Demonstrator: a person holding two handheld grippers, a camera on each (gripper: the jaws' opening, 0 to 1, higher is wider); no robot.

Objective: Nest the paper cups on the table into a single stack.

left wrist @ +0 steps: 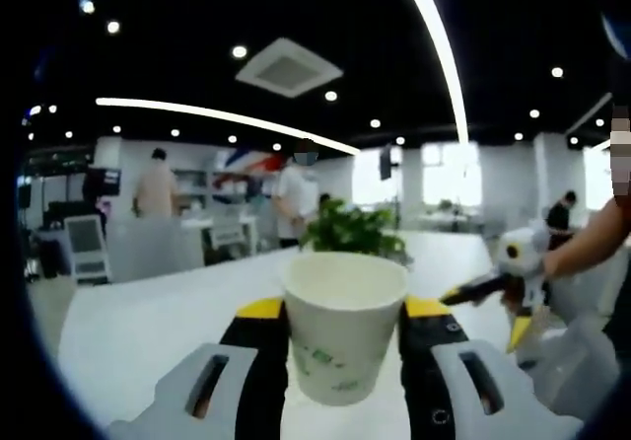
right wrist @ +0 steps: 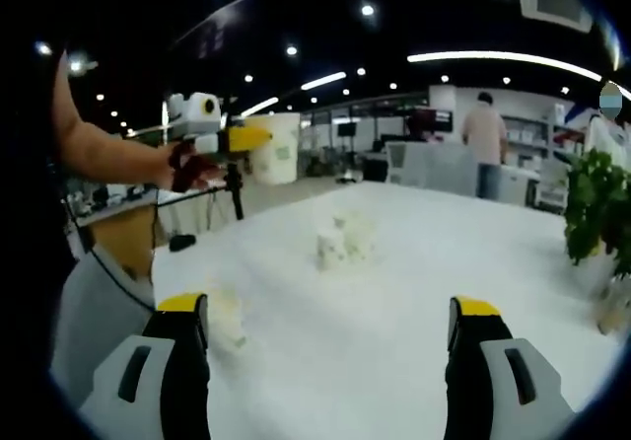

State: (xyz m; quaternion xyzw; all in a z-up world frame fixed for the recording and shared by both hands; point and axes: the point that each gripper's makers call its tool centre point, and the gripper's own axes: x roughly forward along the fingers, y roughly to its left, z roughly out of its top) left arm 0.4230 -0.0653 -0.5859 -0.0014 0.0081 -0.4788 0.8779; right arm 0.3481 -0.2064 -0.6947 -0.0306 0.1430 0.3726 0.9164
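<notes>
A white paper cup (left wrist: 345,287) with green print stands upright between the yellow-tipped jaws of my left gripper (left wrist: 344,314), which is shut on it and holds it above the white table (left wrist: 148,322). In the right gripper view this left gripper (right wrist: 254,142) hangs at the upper left with the cup (right wrist: 278,149), a person's hand behind it. My right gripper (right wrist: 328,324) is open, its jaws wide apart over the table (right wrist: 394,302). A small cluster of paper cups (right wrist: 345,238) stands mid-table. Another cup (right wrist: 225,320) sits beside the left jaw. The right gripper (left wrist: 490,312) also enters the left gripper view, open.
A green potted plant (left wrist: 350,231) stands at the table's far side; it is at the right edge (right wrist: 596,208) in the right gripper view. People stand at desks in the background. A person's sleeve and arm (right wrist: 99,154) are at the left.
</notes>
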